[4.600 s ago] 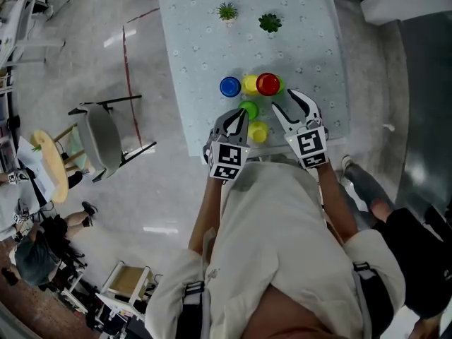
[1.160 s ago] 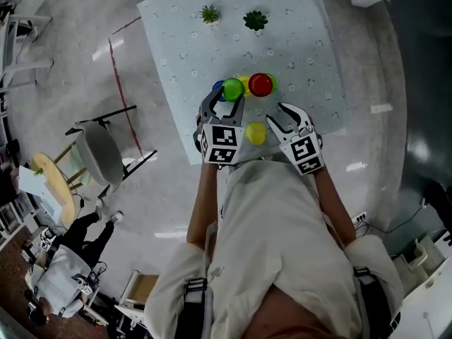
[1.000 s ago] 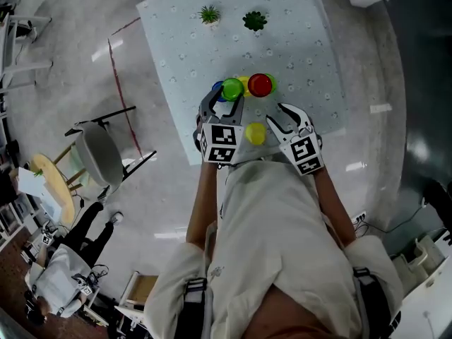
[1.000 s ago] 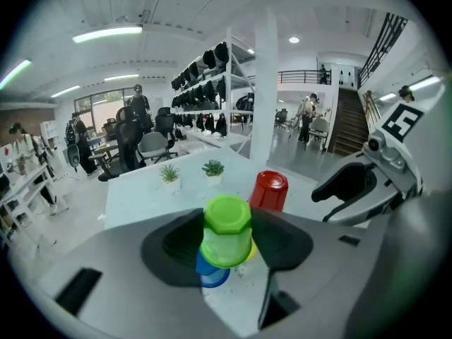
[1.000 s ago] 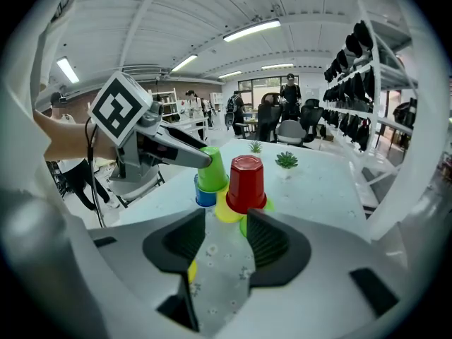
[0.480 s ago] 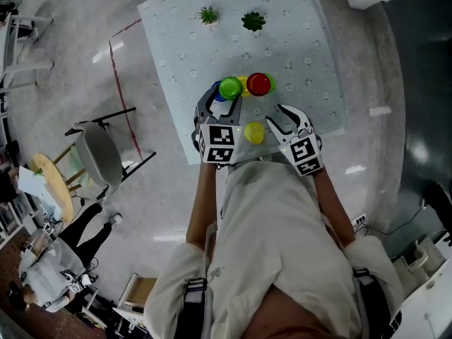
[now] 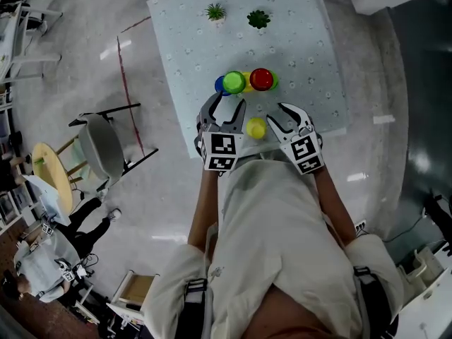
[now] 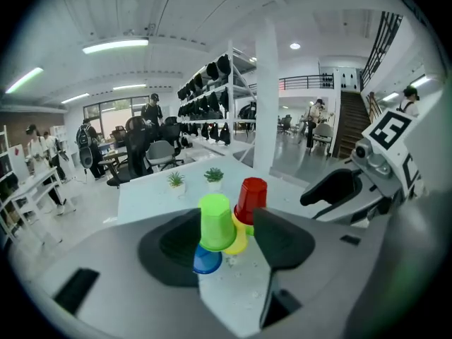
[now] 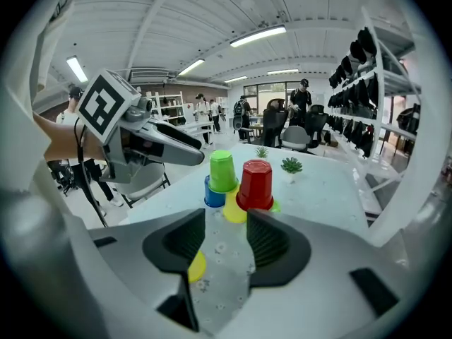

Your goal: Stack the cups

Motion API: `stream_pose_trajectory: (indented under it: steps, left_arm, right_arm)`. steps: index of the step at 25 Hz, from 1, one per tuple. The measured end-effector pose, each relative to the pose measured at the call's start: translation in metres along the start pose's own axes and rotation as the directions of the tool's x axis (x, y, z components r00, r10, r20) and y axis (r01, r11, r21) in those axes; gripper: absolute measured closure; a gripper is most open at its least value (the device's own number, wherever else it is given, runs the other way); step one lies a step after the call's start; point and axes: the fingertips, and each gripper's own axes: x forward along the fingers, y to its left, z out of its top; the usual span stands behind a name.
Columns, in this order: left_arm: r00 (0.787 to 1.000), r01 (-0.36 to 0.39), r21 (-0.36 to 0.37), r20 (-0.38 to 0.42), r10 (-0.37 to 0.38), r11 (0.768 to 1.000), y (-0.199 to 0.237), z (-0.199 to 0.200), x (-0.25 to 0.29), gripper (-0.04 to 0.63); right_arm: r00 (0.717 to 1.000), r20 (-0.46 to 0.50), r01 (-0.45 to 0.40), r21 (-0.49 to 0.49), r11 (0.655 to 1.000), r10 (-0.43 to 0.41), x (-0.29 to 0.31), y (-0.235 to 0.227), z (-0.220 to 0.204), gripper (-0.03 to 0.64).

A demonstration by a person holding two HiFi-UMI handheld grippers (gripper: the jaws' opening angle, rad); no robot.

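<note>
Right gripper (image 9: 226, 219) jaws apart, green cup (image 9: 222, 170) inverted, upright atop blue cup (image 9: 211, 195)

Head view: high overhead, faces steeply down, far off; takes in the whole table (image 7: 311, 62), left gripper (image 7: 226, 103) and right gripper (image 7: 280, 111). Left gripper view: low, close over the tabletop, faces the cup cluster (image 8: 222, 221) along its jaws. Right gripper view: likewise, from the other side. All three share the cups.

Green cup (image 7: 234, 82) now stacked on blue cup (image 7: 218, 85); left gripper (image 7: 225, 109) fingers (image 8: 173, 246) opened, backed off.
</note>
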Motion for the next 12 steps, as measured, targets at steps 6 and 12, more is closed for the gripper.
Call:
stream_pose_trajectory:
  steps: [6, 12]
  left_arm:
    - [0.999, 0.043, 0.001, -0.015, -0.043, 0.999, -0.029, -0.018, -0.018, 0.356]
    - [0.994, 0.098, 0.001, -0.04, -0.098, 0.995, -0.062, -0.039, -0.03, 0.356]
  right_arm:
    - [1.0, 0.0, -0.029, -0.013, 1.0, 0.029, -0.006, 0.012, -0.008, 0.434]
    - [0.998, -0.008, -0.058, -0.015, 0.998, 0.058, -0.013, 0.021, -0.02, 0.434]
